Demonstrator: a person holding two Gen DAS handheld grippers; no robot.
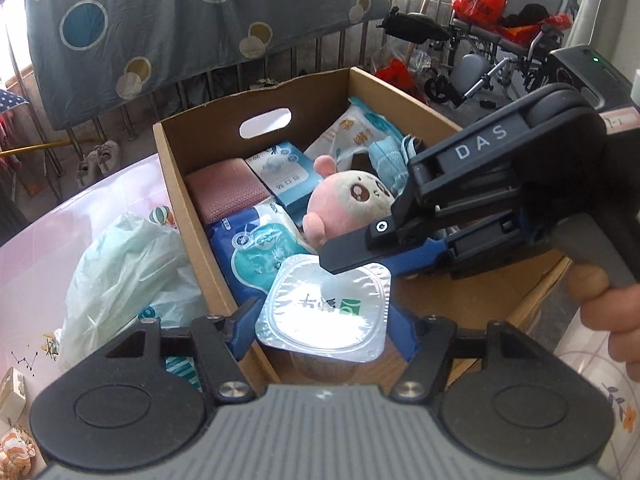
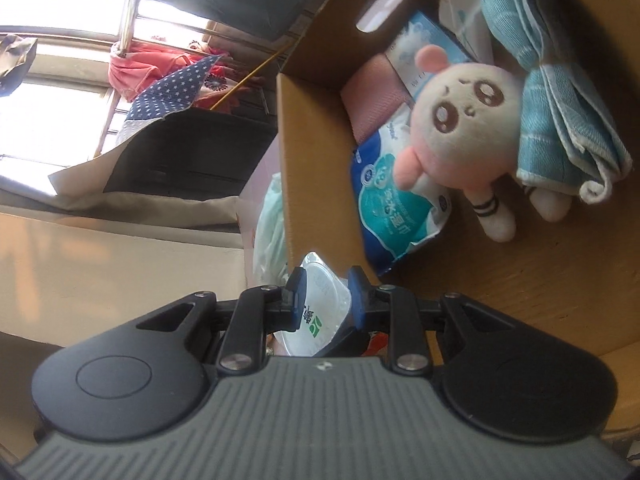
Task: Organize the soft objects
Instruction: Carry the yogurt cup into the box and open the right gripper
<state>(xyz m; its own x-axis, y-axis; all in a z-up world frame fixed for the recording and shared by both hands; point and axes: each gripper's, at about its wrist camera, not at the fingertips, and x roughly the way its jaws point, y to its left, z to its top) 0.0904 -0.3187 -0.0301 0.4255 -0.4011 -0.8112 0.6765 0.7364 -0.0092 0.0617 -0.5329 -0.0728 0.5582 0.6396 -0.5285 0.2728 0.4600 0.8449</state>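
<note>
A sealed foil-lidded cup (image 1: 326, 312) is held over the near end of a cardboard box (image 1: 256, 100). My left gripper (image 1: 324, 320) is shut on its sides. My right gripper (image 1: 348, 256) comes in from the right and is shut on the cup's lid rim (image 2: 324, 300), as the right wrist view shows. Inside the box lie a pink plush doll (image 1: 348, 200), a blue wipes pack (image 1: 252, 252), a pink folded cloth (image 1: 228, 192), a tissue pack (image 1: 286, 176) and a blue towel (image 2: 560, 112).
A pale green plastic bag (image 1: 124, 264) lies left of the box on a pink surface (image 1: 40, 248). A railing with a hung grey dotted sheet (image 1: 180, 20) is behind; a wheelchair (image 1: 500, 52) stands far right.
</note>
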